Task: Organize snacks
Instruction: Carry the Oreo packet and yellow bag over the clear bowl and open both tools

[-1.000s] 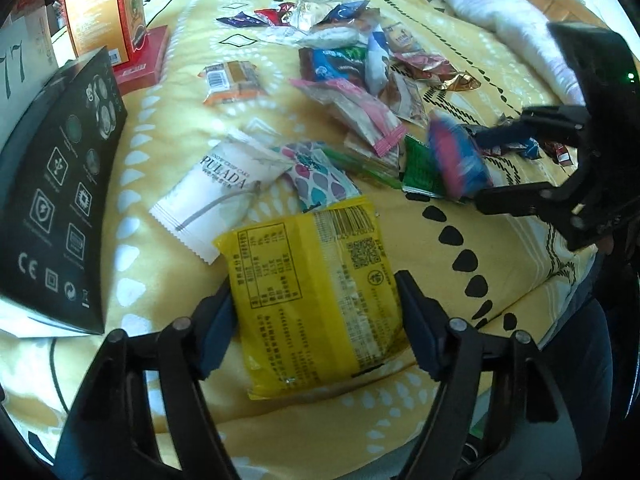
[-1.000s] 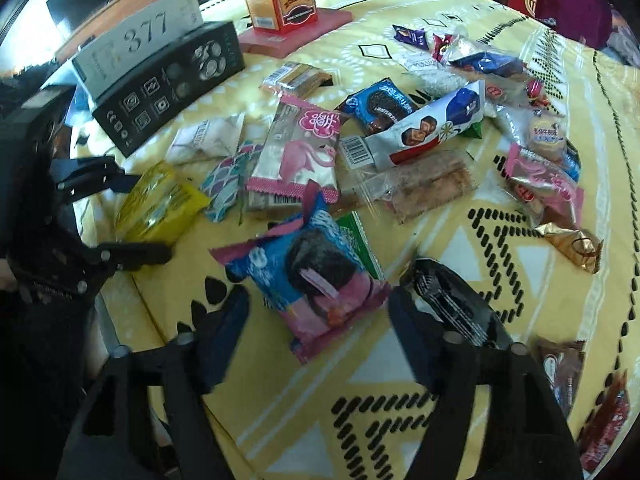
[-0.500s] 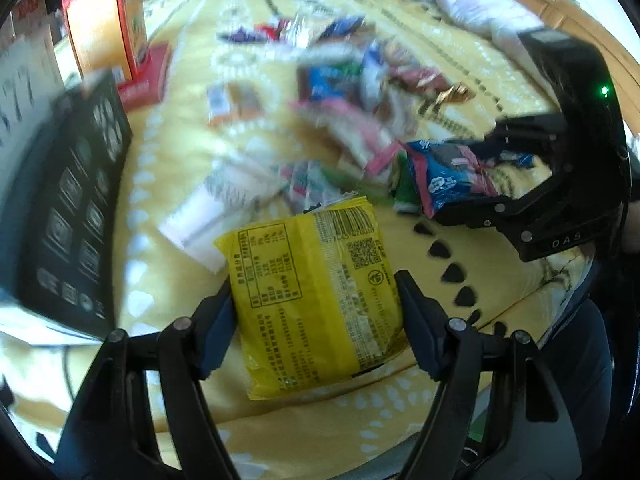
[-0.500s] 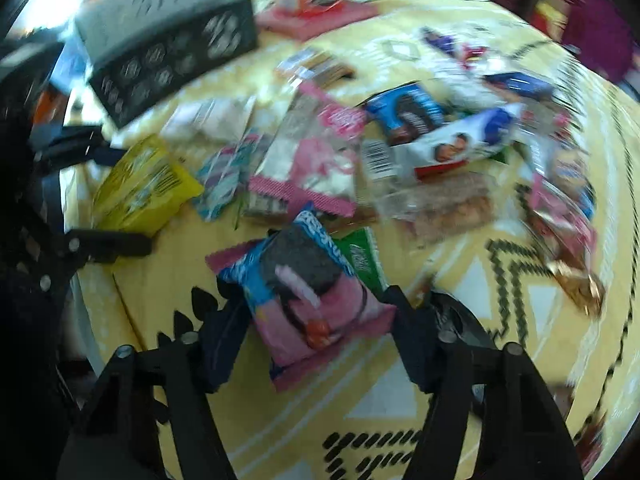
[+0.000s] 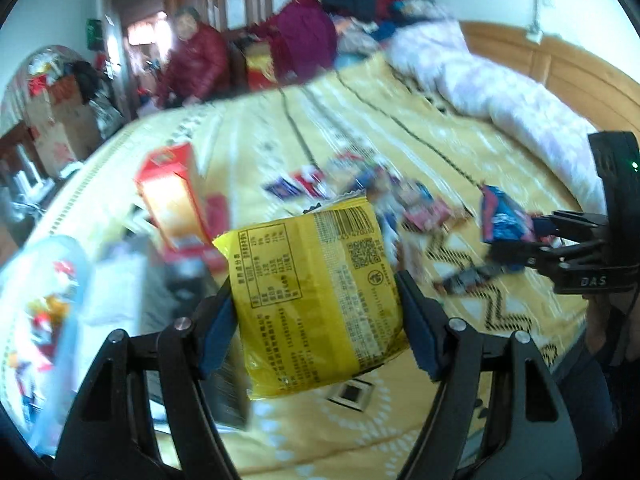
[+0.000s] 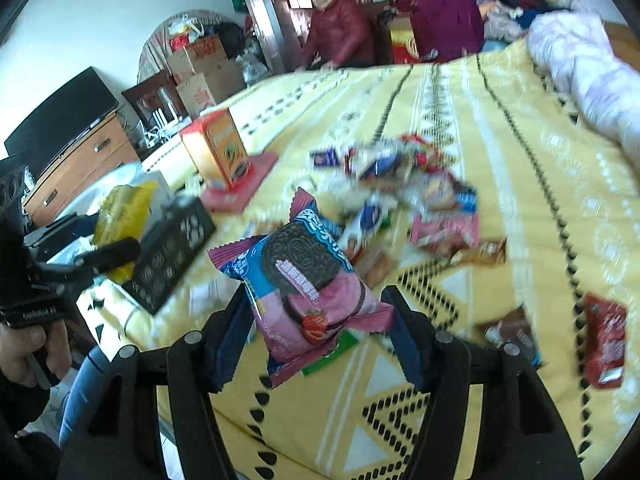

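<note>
The left hand-held gripper (image 5: 316,320) is clenched on one yellow snack bag (image 5: 316,304), with a blue pad pressed on each side, and holds it up in the air above the bed (image 5: 400,420). The right hand-held gripper (image 6: 316,336) grasps one pink and blue cookie pack (image 6: 304,280), also lifted off the bed.

One orange box (image 6: 218,152) stands upright on a flat red box on the bed. All places here are told from that orange box. To its right lies a loose pile of small snack packs (image 6: 412,200); they are too blurry to count. In front of it, closer to the camera, lies one black box (image 6: 172,248) near the bed's edge. Far to its right, one pale quilt (image 6: 588,80) is bunched along the bed's far side. Behind it, past the bed's edge, sits one person in a red coat (image 6: 340,32).

In front of the pile, the yellow bedspread is mostly bare.
</note>
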A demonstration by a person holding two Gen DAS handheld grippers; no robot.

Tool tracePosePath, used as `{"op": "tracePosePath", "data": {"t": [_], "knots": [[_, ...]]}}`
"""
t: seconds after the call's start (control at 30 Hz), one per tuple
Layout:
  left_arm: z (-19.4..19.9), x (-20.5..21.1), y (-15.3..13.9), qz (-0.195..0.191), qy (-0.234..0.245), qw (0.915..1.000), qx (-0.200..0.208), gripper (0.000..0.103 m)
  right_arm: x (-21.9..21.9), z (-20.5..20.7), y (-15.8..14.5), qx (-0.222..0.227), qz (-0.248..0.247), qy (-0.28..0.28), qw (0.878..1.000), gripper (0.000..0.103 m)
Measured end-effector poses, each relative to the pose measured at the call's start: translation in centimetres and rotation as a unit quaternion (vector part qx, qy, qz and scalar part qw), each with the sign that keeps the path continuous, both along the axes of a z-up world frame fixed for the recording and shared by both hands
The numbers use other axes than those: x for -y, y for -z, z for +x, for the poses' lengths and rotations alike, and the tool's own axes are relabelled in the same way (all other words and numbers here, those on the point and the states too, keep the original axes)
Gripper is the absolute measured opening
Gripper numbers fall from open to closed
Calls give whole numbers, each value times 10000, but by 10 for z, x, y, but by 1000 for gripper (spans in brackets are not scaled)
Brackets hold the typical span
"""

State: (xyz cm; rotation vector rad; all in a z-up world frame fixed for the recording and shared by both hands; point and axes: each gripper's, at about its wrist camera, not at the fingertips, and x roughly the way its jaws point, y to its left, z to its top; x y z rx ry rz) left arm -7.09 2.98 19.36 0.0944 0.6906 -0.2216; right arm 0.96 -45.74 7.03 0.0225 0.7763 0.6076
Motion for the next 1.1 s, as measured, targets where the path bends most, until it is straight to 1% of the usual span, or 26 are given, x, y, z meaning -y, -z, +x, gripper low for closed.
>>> {"op": "tracePosePath", "data": {"t": [0.17,0.3,0.37,0.47,0.53,0.63,0.73,0.87,1.0,1.1], "knots": [[-1,-46,-29,-102,-489,9982,318,74,-19,7,-52,448,2,-53,9990,68],[-6,-86,-50,-165,-906,9941,571,74,-47,8,-90,743,72,-263,9969,68],[-9,-102,-56,-180,-1055,9922,643,74,-70,7,-110,910,52,-422,9949,68],[-14,-128,-64,-172,-1309,9884,744,74,-104,7,-129,1086,36,-681,9917,68],[-16,-147,-67,-199,-1480,9858,762,74,-134,5,-143,1177,38,-933,9886,68],[-17,-170,-67,-263,-1733,9814,778,74,-179,2,-155,1148,110,-1313,9846,68],[-22,-187,-64,-303,-1927,9777,777,74,-226,-5,-157,1042,95,-1728,9794,68],[-28,-210,-57,-342,-2141,9737,692,74,-281,-13,-152,902,74,-2149,9724,68],[-29,-234,-47,-388,-2362,9695,532,74,-334,-11,-141,561,171,-2470,9672,68],[-31,-249,-41,-420,-2523,9657,436,74,-368,-8,-131,385,127,-2621,9642,68]]}}
